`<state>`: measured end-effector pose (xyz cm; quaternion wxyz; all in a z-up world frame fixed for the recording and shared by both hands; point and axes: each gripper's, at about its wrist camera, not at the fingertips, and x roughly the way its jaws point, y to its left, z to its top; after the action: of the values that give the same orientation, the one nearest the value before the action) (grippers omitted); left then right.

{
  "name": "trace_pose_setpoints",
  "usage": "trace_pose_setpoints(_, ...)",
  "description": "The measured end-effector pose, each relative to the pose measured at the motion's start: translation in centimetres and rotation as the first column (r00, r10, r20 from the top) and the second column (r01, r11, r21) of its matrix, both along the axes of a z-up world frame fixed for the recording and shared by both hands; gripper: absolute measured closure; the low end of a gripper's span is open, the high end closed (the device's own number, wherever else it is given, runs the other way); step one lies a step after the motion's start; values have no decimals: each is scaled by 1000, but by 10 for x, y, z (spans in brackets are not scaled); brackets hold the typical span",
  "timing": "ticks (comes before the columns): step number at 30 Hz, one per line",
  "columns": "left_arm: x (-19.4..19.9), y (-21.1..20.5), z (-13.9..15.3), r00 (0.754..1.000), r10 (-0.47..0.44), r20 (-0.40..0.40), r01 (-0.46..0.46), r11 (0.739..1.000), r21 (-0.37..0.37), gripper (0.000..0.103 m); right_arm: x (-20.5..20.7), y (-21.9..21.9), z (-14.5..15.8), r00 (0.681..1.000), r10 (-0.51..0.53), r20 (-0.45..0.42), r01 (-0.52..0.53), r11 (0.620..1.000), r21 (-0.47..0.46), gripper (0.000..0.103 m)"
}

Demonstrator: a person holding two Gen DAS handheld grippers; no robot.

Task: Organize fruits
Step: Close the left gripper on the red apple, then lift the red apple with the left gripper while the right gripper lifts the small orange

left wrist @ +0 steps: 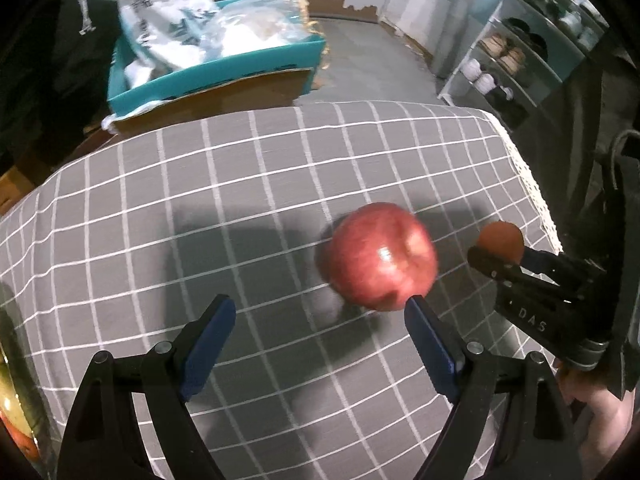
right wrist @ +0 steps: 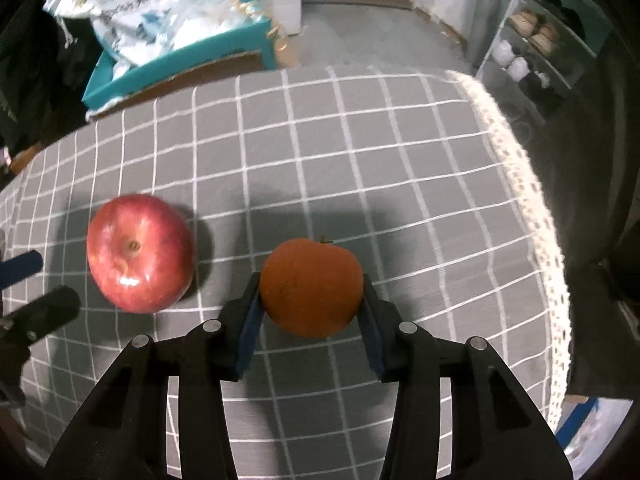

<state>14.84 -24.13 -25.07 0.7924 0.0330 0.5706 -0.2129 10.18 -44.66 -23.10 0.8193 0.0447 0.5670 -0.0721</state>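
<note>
- The orange fruit (right wrist: 311, 287), a persimmon or tangerine by its squat shape and small stem, sits on the grey checked tablecloth (right wrist: 360, 140) toward the right side of the table, and my right gripper (right wrist: 311, 300) is clenched on it, one blue pad against each flank.
- The fruit is wider than it is tall, with its stem turned to the far side. The pads take it across its width, so I judge the grip sound enough to lift.
- The red apple (left wrist: 382, 256) lies just to the left of the orange fruit, close to it but apart, with its stem dimple facing up and toward me.
- My left gripper (left wrist: 320, 320) stands released and holds nothing. In the left wrist view its right pad (left wrist: 428, 340) is just at the apple's near edge, and I cannot tell if it touches. The left pad (left wrist: 208, 344) is well off to the left.
- So the apple lies ahead and to the right of the left gripper's centre line. I judge that hand must shift right and farther on before its jaws straddle the fruit.
- The left hand is the nearer one to the apple, and the right is already occupied.
- The right gripper crosses the right edge of the left wrist view, close to the apple, so I would watch for the two tools crowding each other.
- At the left edge of that view, yellow and orange fruit in what may be a bowl (left wrist: 12, 412) shows, too cut off to be sure.
- Beyond the far table edge is a teal box (left wrist: 216, 68) holding white bags.
</note>
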Motion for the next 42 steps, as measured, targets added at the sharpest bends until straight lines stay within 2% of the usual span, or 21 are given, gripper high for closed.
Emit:
trace_pose_setpoints(8,3,-35,-7,999,-48,-10,48,999,20,15,-3,-10,3,999,-32,17,32,999,-7,60)
trace_pose_setpoints(15,10,-53,-25,997,-62,-36,63,997,37,15,-10,-21,-1,998,-67,5,67,998,-3,60)
trace_pose_setpoints(21,17,-57,-36,997,-51,-58,53,998,33,15,-15,-24,-1,996,-86,9,86,996,19,60)
trace_pose_setpoints(25,17,-61,-38,997,-54,-49,55,998,29,19,-15,-22,-1,996,-86,8,86,996,25,60)
trace_pose_setpoints(26,17,-61,-38,997,-52,-51,53,998,27,23,-15,-22,-2,996,-86,8,86,996,25,60)
trace_pose_setpoints(42,6,-56,-35,997,-71,-29,72,997,39,23,-16,-8,5,997,-69,27,68,997,18,60)
